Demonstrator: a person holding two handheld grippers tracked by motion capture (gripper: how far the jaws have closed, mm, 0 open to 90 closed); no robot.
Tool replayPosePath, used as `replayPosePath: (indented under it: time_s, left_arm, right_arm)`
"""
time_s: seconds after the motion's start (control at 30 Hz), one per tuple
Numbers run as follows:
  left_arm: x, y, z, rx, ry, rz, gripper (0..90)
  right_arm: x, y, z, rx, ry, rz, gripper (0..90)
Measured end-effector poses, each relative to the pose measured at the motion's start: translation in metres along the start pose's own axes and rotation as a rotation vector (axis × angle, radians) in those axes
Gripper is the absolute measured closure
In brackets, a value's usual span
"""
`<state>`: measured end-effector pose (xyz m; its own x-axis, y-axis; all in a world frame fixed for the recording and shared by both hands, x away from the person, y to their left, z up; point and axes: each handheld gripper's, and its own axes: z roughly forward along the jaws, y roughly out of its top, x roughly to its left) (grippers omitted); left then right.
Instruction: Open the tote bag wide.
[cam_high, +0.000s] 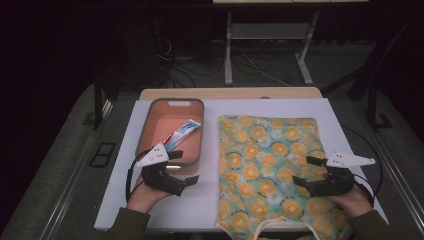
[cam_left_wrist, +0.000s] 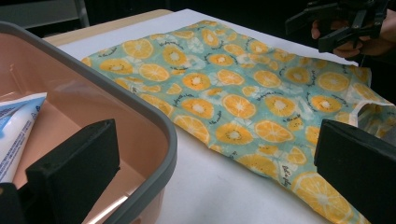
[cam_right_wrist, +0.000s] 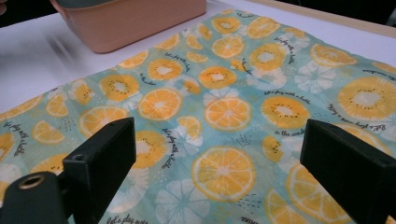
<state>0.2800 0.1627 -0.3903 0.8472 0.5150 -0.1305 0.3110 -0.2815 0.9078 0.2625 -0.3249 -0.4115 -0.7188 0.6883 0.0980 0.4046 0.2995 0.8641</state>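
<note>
From the high view we see a pink bin on the white desk, with a toothpaste tube lying slantwise inside it. Just to its right a fruit-print bag lies flat, its handle loop toward the person. We hold the left tool at the bin's near rim, jaws apart and empty, which we judge a ready stance for reaching the tube. The right tool hovers over the bag's right part, jaws likewise apart, likely placed to take hold of the cloth.

In the left gripper view, our tool's jaws stand wide, one over the bin's inside, the other over the bag. The tube's end shows at the left, untouched. The right tool waits beyond the bag.

In the right gripper view, the jaws stand apart above the bag, gripping nothing; the bin sits beyond the cloth's edge.
</note>
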Motion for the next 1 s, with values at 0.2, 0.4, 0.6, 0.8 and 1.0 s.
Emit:
replayPosePath:
  time_s: [0.2,0.4,0.6,0.8,1.0]
  left_arm:
    - [0.000,0.001,-0.001,-0.002,0.003,-0.003,0.0]
    - [-0.002,0.001,-0.001,0.003,0.004,0.005,0.0]
    - [-0.003,0.002,0.000,0.000,-0.005,0.005,0.0]
    - [-0.003,0.002,0.000,0.003,-0.004,0.003,0.0]
    - [-0.004,0.002,0.001,0.005,-0.007,0.003,0.0]
  right_arm:
    - [0.001,0.002,0.000,0.053,0.049,-0.014,11.8]
    - [0.014,0.003,0.006,0.127,0.137,-0.081,16.1]
    - [0.029,0.001,0.019,0.192,0.216,-0.133,20.2]
    - [0.047,-0.004,0.031,0.268,0.300,-0.198,24.6]
    - [0.059,-0.006,0.037,0.311,0.370,-0.246,36.2]
